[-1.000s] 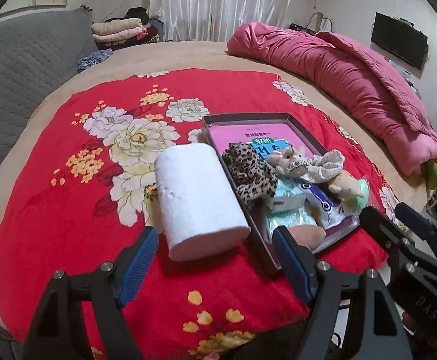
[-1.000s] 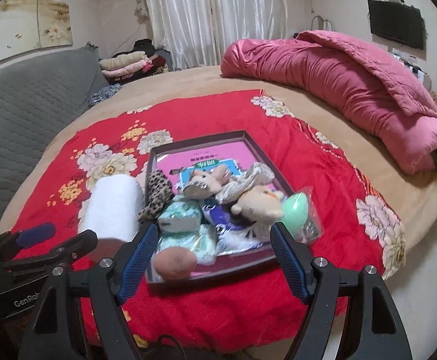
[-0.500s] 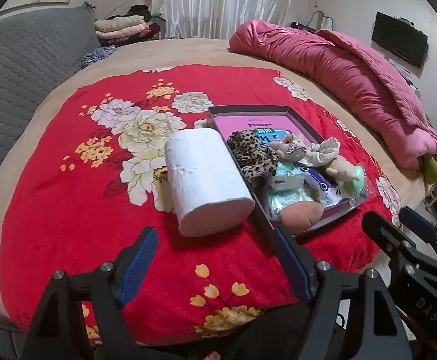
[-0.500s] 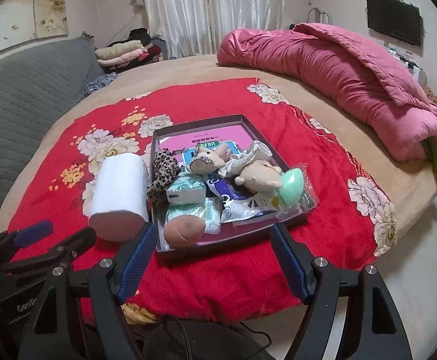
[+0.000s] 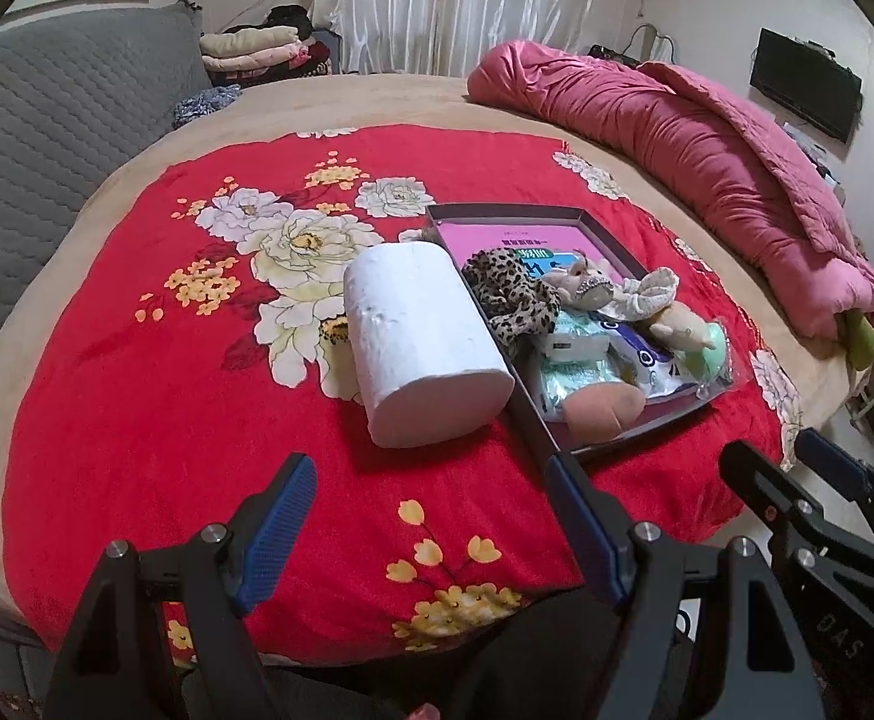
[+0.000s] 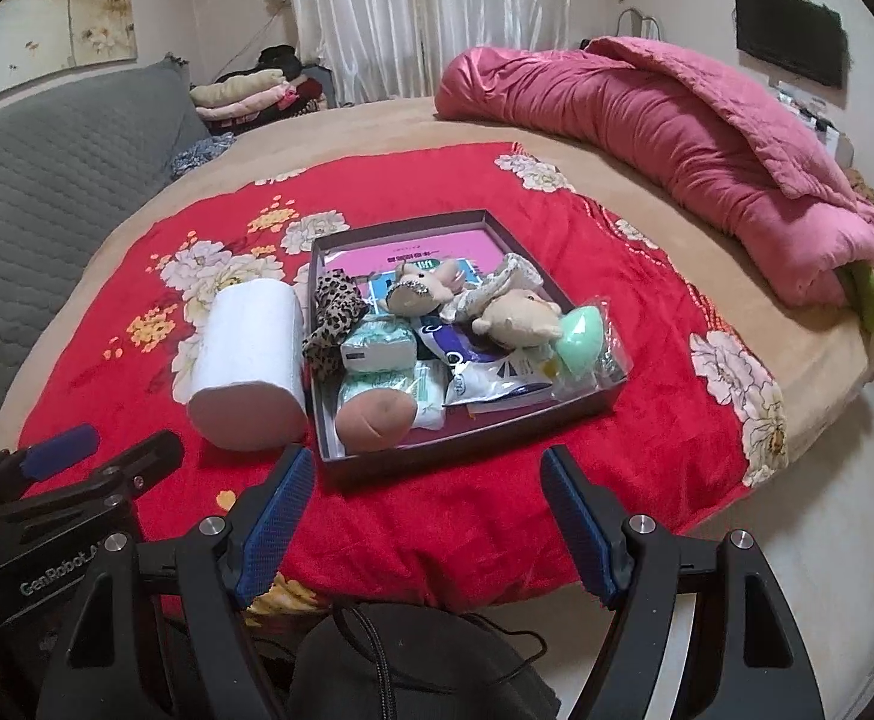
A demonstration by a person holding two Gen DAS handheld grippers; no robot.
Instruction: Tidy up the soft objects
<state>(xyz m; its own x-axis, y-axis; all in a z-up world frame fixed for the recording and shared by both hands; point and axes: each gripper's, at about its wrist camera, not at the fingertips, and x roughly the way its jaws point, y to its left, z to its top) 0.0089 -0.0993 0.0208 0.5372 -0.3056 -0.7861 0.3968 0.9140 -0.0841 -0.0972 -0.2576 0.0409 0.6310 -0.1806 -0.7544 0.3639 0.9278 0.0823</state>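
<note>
Here the tray is lying near the red blanket's front edge, soft toys piled inside, a white roll touching its left wall. Both grippers, left and right, are hovering short of it, pointing downward, jaws spread and empty.

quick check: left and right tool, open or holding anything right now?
Left tool: open, holding nothing, above the red blanket.
Right tool: open, holding nothing, short of the box.
</note>
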